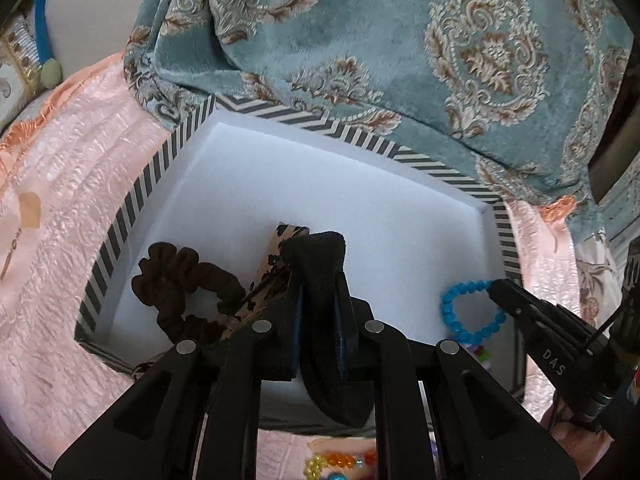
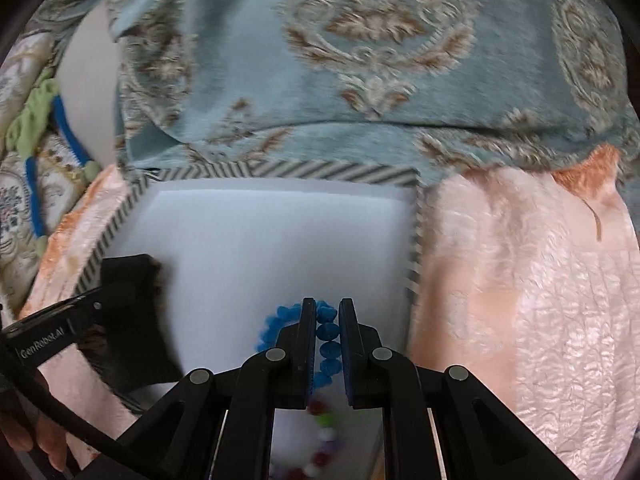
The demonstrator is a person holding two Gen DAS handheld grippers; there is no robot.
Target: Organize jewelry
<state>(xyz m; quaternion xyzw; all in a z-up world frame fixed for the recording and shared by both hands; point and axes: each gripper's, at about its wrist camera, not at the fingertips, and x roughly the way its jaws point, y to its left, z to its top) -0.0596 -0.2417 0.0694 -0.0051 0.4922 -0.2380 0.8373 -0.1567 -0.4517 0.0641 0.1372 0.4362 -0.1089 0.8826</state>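
Pinching blue bead bracelet in right gripper, over striped box.

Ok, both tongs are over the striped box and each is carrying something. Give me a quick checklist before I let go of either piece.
1. Left tongs shut on the black fabric piece: ok.
2. Right tongs shut on the blue bead bracelet: ok.
3. Both loads inside the striped box walls: ok.
4. White floor bare under the bracelet: not ok, a multicolour bead strand lies under it.
5. Left drop spot free: cannot tell; the brown scrunchie and patterned hair clip sit close.
6. Tongs apart from each other: ok.
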